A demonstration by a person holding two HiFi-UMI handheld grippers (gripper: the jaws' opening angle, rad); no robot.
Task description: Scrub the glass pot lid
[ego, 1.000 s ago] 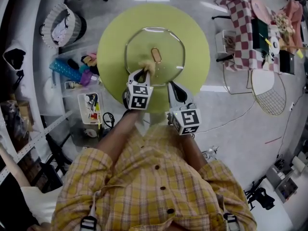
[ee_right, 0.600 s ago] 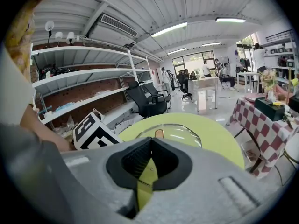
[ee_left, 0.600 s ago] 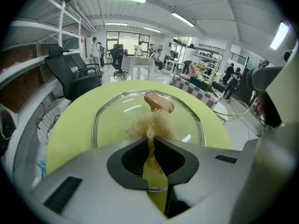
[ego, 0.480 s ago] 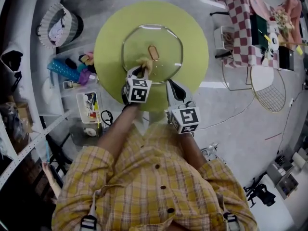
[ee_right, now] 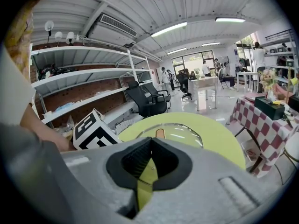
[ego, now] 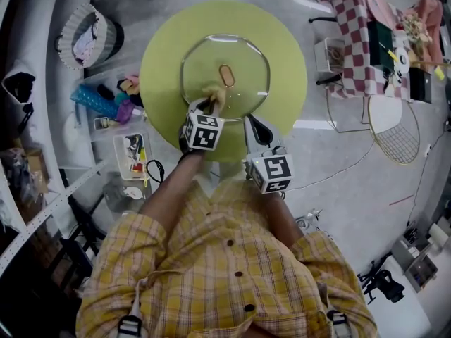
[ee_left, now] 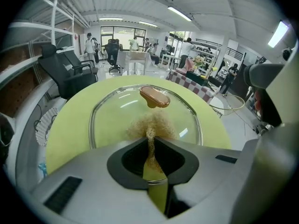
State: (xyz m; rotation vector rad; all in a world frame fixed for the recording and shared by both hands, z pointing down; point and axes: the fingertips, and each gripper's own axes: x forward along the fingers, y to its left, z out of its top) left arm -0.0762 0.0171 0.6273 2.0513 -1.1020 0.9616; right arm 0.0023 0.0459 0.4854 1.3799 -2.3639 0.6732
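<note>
Left gripper (ee_left: 150, 137) clamps a frizzy tan scrubber (ee_left: 152, 123) against the clear, brown-knobbed glass lid (ee_left: 114, 118).

round yellow-green desk (ego: 282, 55) upper centre | red-checked cloth (ego: 356, 27) upper right, cluttered | wire basket (ego: 398, 143) on floor, right edge | frilled basket (ego: 88, 37) upper left | clear bin (ego: 132, 157) of small items, left | black office chair (ee_left: 70, 73) left | wall shelves (ee_right: 79, 78) left
</note>
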